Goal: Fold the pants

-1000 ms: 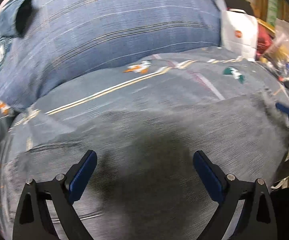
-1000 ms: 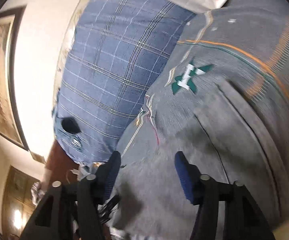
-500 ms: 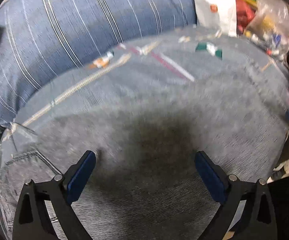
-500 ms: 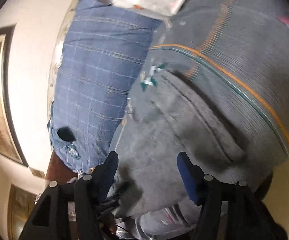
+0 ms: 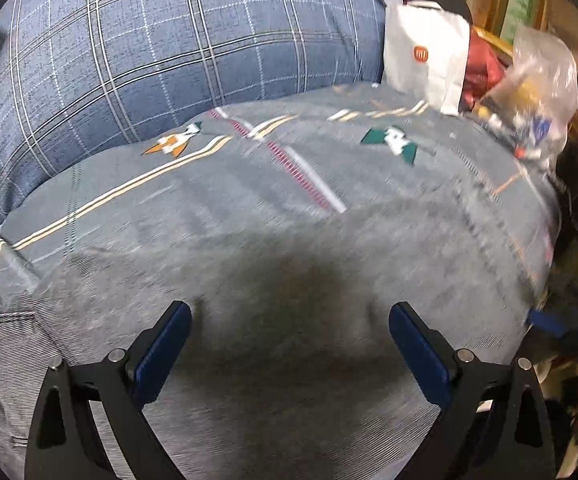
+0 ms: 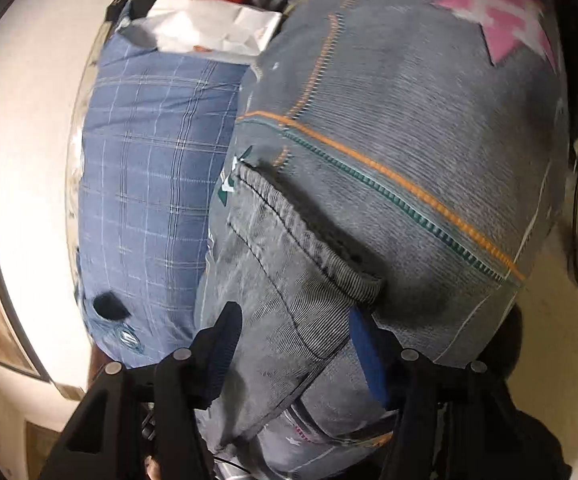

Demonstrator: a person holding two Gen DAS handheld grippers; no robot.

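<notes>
Grey pinstriped pants lie spread on a grey patterned bed cover. My left gripper hovers just above the pants, jaws wide open, nothing between them. In the right wrist view the pants lie with a stitched hem edge running diagonally. My right gripper is open, its blue pads either side of the pants' lower end, close above the fabric. Whether the pads touch the cloth I cannot tell.
A blue plaid pillow lies behind the cover, also in the right wrist view. A white bag and a clear plastic bag of small items sit at the far right. The bed edge drops to a pale floor.
Both grippers have shifted over the pants; the right view has swung so the hem edge and bed edge now show closer. Both stay open.
</notes>
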